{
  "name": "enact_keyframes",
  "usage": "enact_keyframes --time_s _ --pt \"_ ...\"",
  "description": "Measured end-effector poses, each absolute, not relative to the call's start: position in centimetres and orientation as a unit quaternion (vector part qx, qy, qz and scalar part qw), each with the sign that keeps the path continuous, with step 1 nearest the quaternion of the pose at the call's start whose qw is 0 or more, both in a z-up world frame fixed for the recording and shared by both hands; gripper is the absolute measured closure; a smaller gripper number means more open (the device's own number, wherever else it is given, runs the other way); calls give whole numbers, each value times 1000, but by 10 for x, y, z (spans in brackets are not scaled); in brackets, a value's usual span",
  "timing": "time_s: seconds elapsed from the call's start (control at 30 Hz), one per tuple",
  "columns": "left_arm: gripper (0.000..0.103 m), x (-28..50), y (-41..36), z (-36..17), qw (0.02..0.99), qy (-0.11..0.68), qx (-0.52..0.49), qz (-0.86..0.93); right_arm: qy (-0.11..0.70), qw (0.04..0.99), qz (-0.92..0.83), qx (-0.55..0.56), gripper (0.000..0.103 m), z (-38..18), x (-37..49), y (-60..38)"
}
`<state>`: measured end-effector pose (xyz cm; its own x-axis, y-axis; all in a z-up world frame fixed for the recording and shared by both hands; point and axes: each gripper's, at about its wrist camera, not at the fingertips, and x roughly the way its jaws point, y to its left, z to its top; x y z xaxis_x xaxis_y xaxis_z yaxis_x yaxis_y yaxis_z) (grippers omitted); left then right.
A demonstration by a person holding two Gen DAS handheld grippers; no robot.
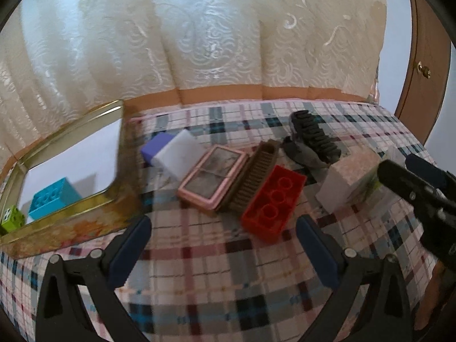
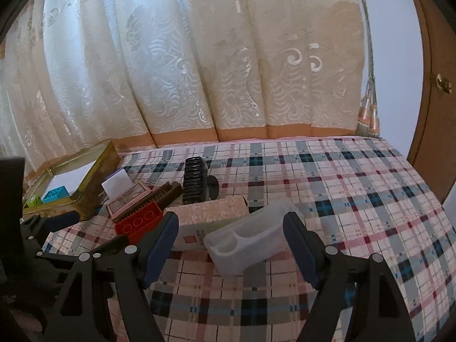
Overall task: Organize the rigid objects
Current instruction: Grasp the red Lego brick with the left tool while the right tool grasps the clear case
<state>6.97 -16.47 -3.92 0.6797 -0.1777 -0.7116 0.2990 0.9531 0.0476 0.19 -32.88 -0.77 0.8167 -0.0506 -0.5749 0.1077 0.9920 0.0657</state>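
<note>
Both tongs gape wide, empty. The left tongs (image 1: pixel 222 245) face the red building brick (image 1: pixel 272 206), the tin (image 1: pixel 71 213) at ten o'clock already holding the blue brick (image 1: pixel 52 198). The right tongs (image 2: pixel 230 245) straddle a translucent plastic holder (image 2: pixel 248 242), likely to collect it.

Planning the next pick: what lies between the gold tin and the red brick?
In the left wrist view, between the gold tin and red brick: a pink-framed case and a brown brush beside it.

My left wrist camera looks forward, low over the plaid tablecloth (image 1: pixel 216 279), toward the curtain (image 1: pixel 216 34). My right wrist camera faces likewise from further right. Both views share the red block (image 1: pixel 272 206) (image 2: pixel 139 222) and gold tin (image 1: pixel 85 222) (image 2: pixel 94 196).
</note>
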Motion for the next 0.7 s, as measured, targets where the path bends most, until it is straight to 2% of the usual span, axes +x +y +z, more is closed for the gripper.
enact_keyframes --time_s 0.07,0.13,0.37,0.43,0.53,0.6,0.7 --pt "3 74 -173 -40 912 380 90 -127 305 950 -47 39 25 -9 4 -329" --pt "11 79 -182 -43 907 388 101 -126 311 947 -48 55 25 -11 5 -335" --pt "13 95 -188 -54 890 427 92 -130 318 944 -44 79 25 -13 6 -342" --pt "17 95 -190 -54 891 425 92 -131 321 943 -44 73 25 -14 6 -341" --pt "37 94 -196 -52 891 418 98 -145 321 943 -44 72 25 -14 6 -341" --pt "59 92 -197 -52 888 417 95 -167 322 943 -47 75 25 -14 6 -342" --pt "61 92 -192 -51 887 420 77 -177 323 942 -51 78 25 -15 7 -345"
